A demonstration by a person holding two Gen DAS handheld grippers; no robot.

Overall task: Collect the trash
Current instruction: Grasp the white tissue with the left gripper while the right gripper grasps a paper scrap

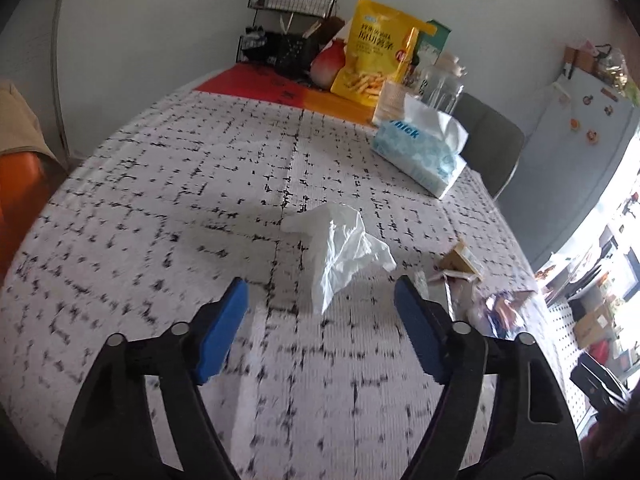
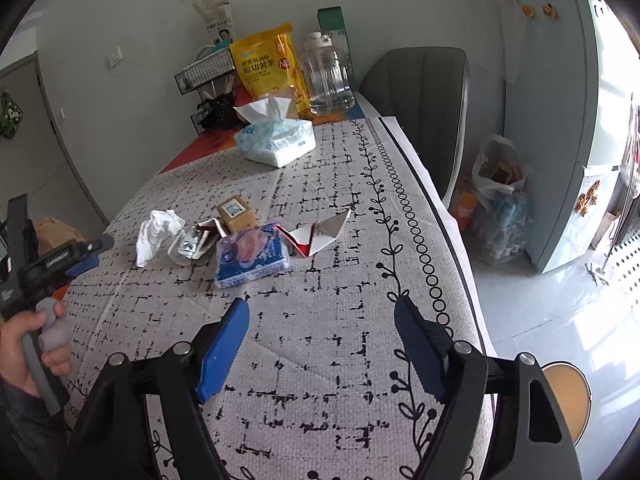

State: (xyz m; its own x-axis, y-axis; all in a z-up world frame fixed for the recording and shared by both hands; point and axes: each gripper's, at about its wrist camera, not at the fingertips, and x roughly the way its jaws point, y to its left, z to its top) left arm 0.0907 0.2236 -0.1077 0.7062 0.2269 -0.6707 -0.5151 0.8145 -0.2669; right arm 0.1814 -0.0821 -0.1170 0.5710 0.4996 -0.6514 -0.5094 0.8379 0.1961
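Note:
A crumpled white tissue (image 1: 340, 248) lies on the patterned tablecloth just beyond my left gripper (image 1: 320, 292), whose blue pads stand apart with nothing between them. In the right wrist view the same tissue (image 2: 158, 232) lies left of a heap of trash: a small brown box (image 2: 237, 212), a torn red-and-white carton (image 2: 320, 234), a blue plastic wrapper (image 2: 253, 256) and a blister pack (image 2: 192, 245). My right gripper (image 2: 322, 312) hangs open above bare cloth, short of the wrapper. The left gripper (image 2: 82, 262) shows at the left edge, held by a hand (image 2: 28, 340).
A tissue box (image 2: 276, 140), a yellow snack bag (image 2: 268, 66), a clear jar (image 2: 328, 78) and a wire rack (image 2: 206, 70) stand at the table's far end. A grey chair (image 2: 424, 108) and a filled plastic bag (image 2: 500, 200) stand on the floor to the right.

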